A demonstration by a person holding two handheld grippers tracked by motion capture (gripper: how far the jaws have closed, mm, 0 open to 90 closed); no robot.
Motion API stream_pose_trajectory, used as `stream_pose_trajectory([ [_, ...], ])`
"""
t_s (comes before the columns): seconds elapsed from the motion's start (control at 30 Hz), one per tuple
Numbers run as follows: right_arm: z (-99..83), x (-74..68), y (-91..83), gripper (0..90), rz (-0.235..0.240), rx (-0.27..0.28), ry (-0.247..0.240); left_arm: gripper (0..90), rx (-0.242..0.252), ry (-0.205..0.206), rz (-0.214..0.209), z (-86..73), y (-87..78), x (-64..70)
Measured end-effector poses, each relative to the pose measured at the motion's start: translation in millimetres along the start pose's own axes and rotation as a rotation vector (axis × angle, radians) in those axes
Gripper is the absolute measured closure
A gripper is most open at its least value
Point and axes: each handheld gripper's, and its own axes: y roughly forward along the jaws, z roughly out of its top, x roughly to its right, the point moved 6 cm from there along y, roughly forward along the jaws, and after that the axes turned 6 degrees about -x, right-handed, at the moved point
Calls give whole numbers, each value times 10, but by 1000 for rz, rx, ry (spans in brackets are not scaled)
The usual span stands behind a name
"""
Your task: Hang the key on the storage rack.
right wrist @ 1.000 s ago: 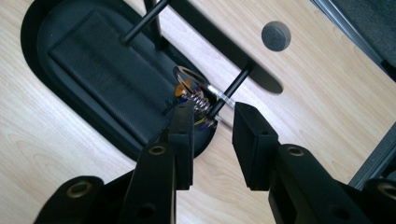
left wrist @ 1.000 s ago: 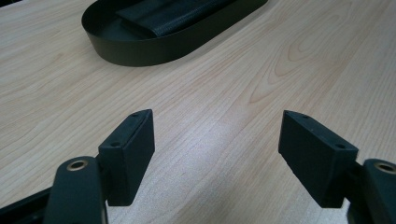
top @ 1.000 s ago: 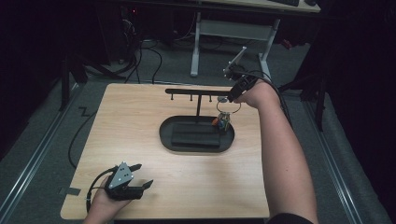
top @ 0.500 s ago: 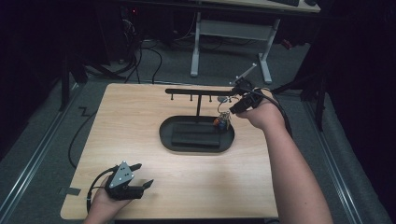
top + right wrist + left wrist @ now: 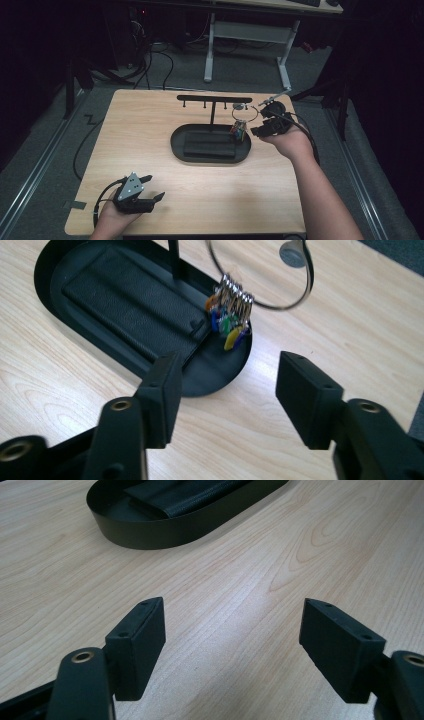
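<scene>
A black rack (image 5: 215,98) with a crossbar of small hooks rises on a post from a black oval tray (image 5: 179,149). From its right end hangs a metal key ring (image 5: 244,114) with several coloured tags (image 5: 238,132), over the tray's right end. My right gripper (image 5: 257,125) is open just right of the tags and holds nothing. In the right gripper view, the ring (image 5: 260,305) and tags (image 5: 229,322) hang beyond the open gripper (image 5: 227,390). My left gripper (image 5: 155,186) rests open near the table's front left, and its view has the gripper (image 5: 232,645) wide open over bare wood.
The wooden table (image 5: 150,125) has the tray (image 5: 150,530) at its middle. Behind the table stands a white desk frame (image 5: 250,35), with cables (image 5: 160,60) on the grey floor. A cable trails from the right gripper off the table's right edge.
My right gripper has drawn back from the rack's right end toward the near right. The key ring stays hanging on the rack. The left gripper has not moved.
</scene>
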Motion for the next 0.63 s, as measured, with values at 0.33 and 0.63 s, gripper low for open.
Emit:
stream_pose_trajectory([
  [0.33,-759,-127,443,288,-14,144,59,271,-3,-10,-16,-16,6,14],
  [0.63,-1705,-342,935,200,20,319,209,269,2,-24,-16,-33,20,34],
])
